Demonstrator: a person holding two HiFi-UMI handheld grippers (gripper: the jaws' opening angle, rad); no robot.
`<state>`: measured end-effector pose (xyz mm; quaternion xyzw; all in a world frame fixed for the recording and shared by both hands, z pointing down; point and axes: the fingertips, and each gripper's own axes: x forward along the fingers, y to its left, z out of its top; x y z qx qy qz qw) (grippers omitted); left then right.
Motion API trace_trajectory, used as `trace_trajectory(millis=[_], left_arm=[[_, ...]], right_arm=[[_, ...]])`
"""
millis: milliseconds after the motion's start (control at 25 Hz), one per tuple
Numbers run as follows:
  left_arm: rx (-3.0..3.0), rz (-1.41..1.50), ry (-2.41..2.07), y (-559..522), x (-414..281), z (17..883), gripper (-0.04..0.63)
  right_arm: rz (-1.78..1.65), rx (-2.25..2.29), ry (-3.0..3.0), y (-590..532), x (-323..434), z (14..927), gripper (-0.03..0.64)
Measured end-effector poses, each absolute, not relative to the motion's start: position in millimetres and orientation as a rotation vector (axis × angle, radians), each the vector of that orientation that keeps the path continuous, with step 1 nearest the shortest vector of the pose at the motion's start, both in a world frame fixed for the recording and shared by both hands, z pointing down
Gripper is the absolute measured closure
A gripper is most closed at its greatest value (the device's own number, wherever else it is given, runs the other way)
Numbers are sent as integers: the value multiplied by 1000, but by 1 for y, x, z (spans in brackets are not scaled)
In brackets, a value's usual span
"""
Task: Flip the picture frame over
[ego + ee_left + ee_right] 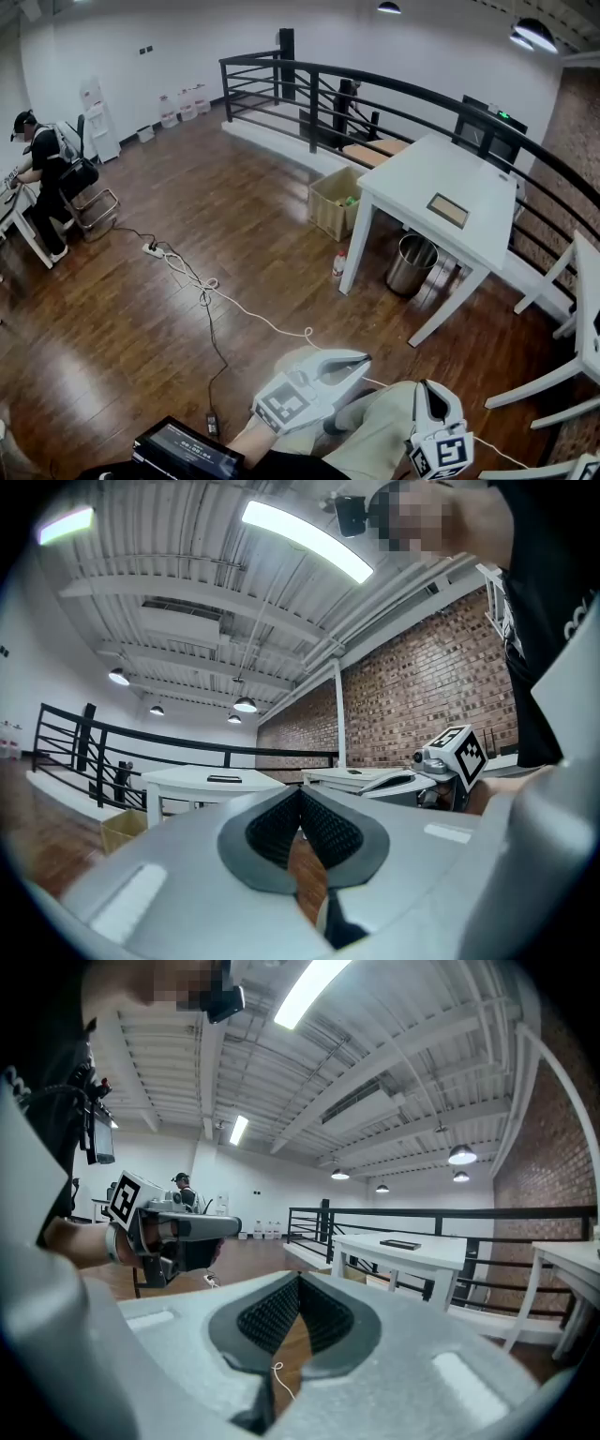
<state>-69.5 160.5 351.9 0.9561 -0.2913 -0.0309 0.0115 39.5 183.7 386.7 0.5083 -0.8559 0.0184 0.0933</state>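
The picture frame (448,210) lies flat on a white table (412,183) across the room, far from both grippers. It shows as a dark slab in the left gripper view (225,779) and the right gripper view (401,1244). My left gripper (364,359) is held low near the person's lap with its jaws shut and empty (300,794). My right gripper (425,386) sits beside it, also shut on nothing (300,1279). Each gripper shows in the other's view, the right gripper (394,782) and the left gripper (220,1228).
A cardboard box (336,202), a metal bin (412,264) and a small bottle (338,265) stand by the table. A power strip with cables (155,250) crosses the wood floor. A black railing (375,94) runs behind. A second white table (586,309) is at right. A person (42,169) sits far left.
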Motion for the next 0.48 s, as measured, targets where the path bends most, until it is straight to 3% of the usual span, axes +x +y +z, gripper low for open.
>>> trace_trajectory(millis=[480], left_arm=[[2959,-117,-952,84,-54,351,580]], right_arm=[[75,1538,-2527,124,56,395,624]])
